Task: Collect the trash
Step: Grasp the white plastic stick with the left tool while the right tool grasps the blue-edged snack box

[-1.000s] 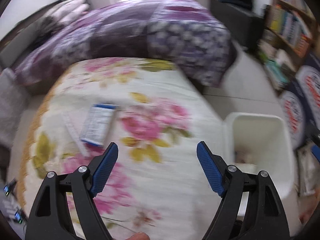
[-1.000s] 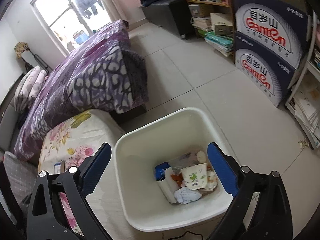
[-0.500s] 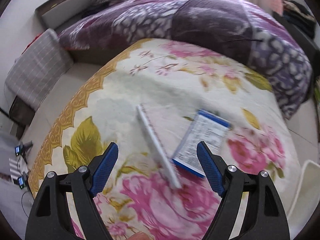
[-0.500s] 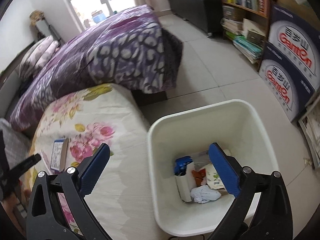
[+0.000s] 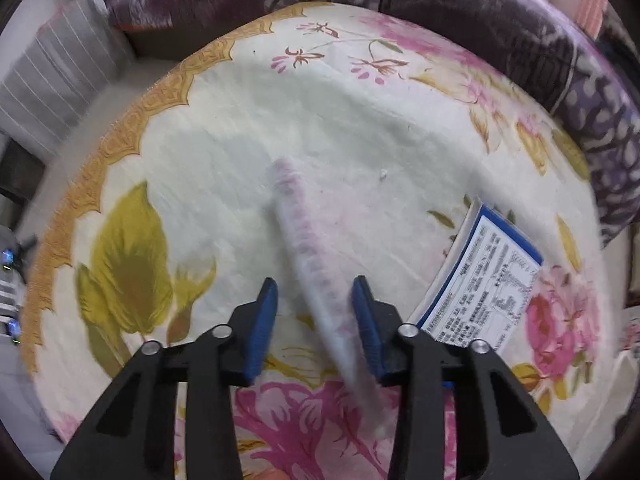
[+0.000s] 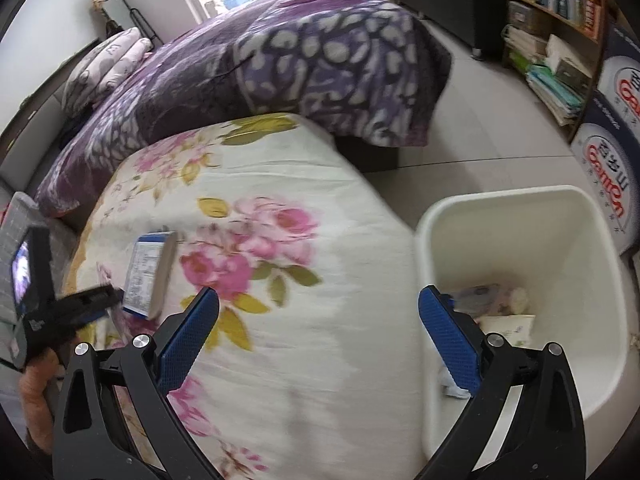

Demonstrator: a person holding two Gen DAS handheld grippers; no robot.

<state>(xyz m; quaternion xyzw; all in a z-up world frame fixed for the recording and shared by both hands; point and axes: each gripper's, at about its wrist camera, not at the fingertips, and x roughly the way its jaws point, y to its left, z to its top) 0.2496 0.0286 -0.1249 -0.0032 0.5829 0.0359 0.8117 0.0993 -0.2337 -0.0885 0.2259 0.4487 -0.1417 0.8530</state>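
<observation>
A long thin whitish wrapper strip [image 5: 308, 256] lies on the floral bedspread [image 5: 360, 140]. My left gripper [image 5: 314, 312] is down at the bedspread with its jaws half closed around the strip's near end; the right pad touches it, the left pad stands apart. A flat blue-and-white packet [image 5: 484, 280] lies just right of it; it also shows in the right wrist view [image 6: 150, 276]. My right gripper [image 6: 318, 336] is open and empty above the bedspread's edge, beside the white trash bin [image 6: 532, 216], which holds several pieces of trash.
A purple patterned quilt [image 6: 312, 64] covers the far bed. A grey cushion [image 5: 52, 80] lies at the left. Bookshelves [image 6: 556, 20] and printed cartons [image 6: 616, 160] stand along the right wall. Tiled floor [image 6: 480, 120] lies between bed and shelves.
My left gripper has dropped onto the strip and its jaws have narrowed around it. My right gripper has swung left from over the bin toward the bedspread.
</observation>
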